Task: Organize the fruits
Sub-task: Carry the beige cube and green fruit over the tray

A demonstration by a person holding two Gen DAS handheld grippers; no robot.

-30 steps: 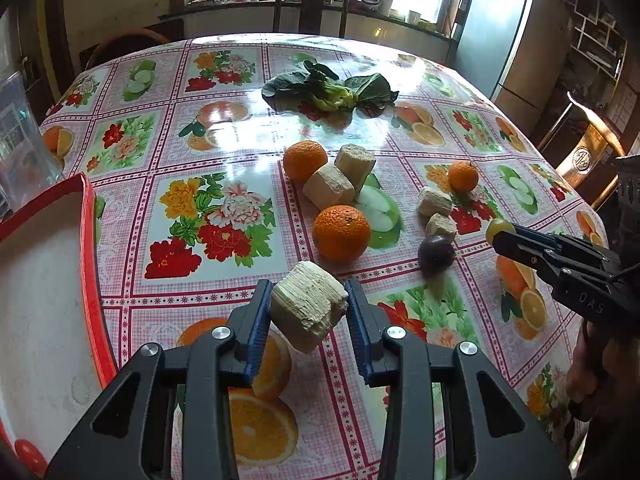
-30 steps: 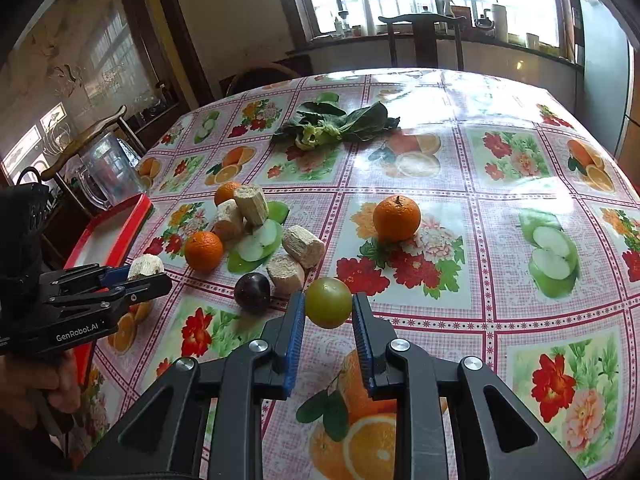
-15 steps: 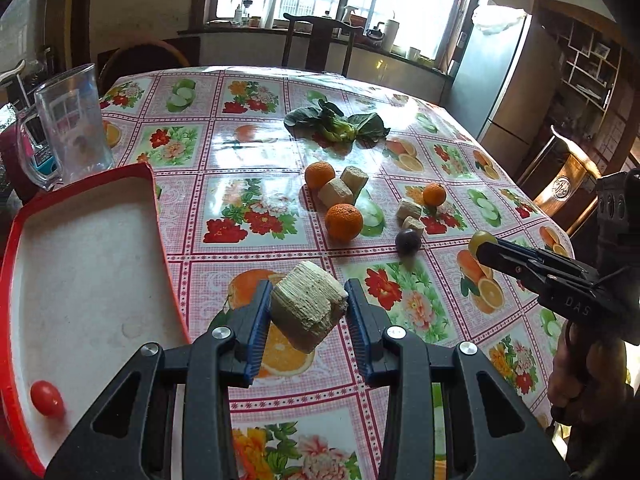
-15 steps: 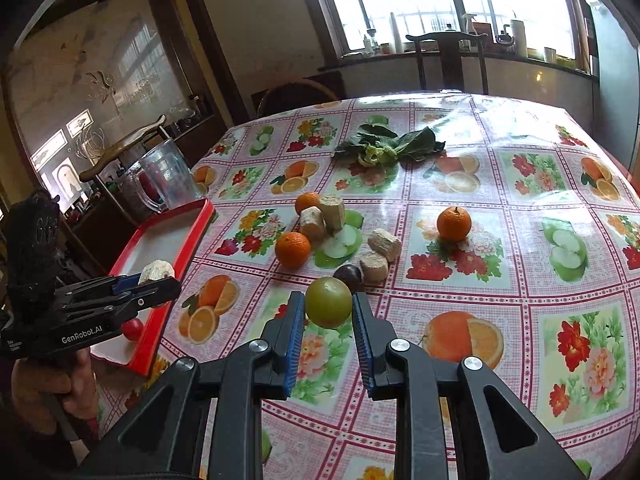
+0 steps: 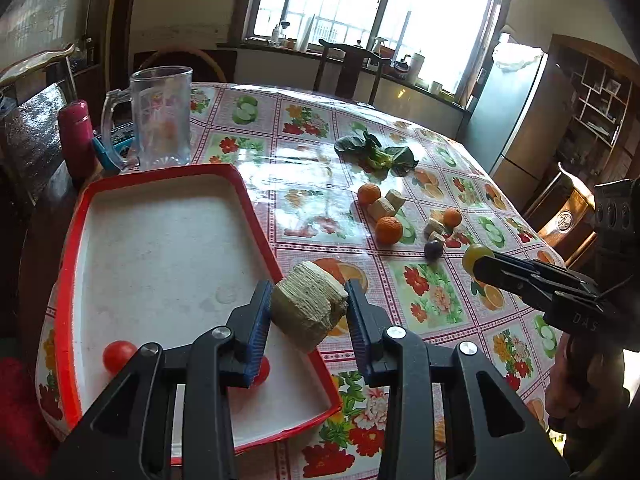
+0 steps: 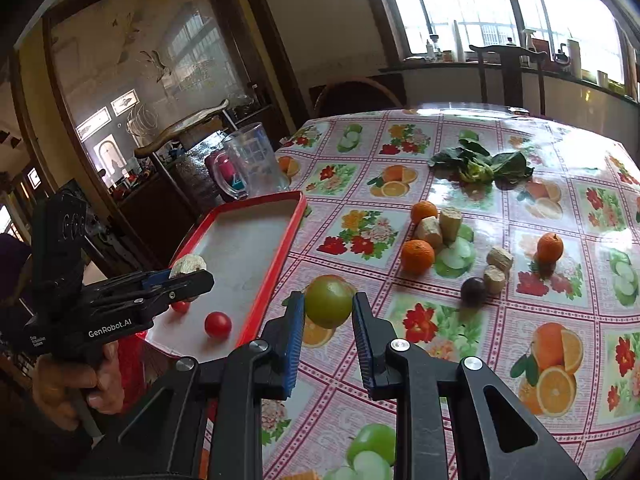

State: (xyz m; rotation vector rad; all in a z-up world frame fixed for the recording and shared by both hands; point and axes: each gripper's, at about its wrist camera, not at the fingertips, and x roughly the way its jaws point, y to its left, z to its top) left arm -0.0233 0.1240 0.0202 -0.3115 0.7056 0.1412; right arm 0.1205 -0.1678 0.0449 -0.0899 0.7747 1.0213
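Observation:
My left gripper (image 5: 307, 312) is shut on a beige fibrous chunk (image 5: 308, 312) and holds it in the air over the near right edge of the red-rimmed white tray (image 5: 168, 240). My right gripper (image 6: 328, 312) is shut on a green round fruit (image 6: 329, 301), held above the tablecloth just right of the tray (image 6: 244, 248). Two red tomatoes (image 6: 218, 324) lie in the tray. Oranges (image 6: 417, 256), more beige chunks (image 6: 429, 231) and a dark plum (image 6: 473, 290) lie mid-table. The right gripper also shows in the left wrist view (image 5: 476, 260), the left gripper in the right wrist view (image 6: 192, 272).
A clear glass mug (image 5: 160, 118) and a red bottle (image 5: 76, 136) stand behind the tray. Leafy greens (image 5: 376, 154) lie at the far side of the table. Chairs stand around the table; a fridge (image 5: 508, 116) is at the back right.
Both grippers have pulled back and swung left with their loads. The left one now hangs over the tray's edge; the right one has come close beside the tray.

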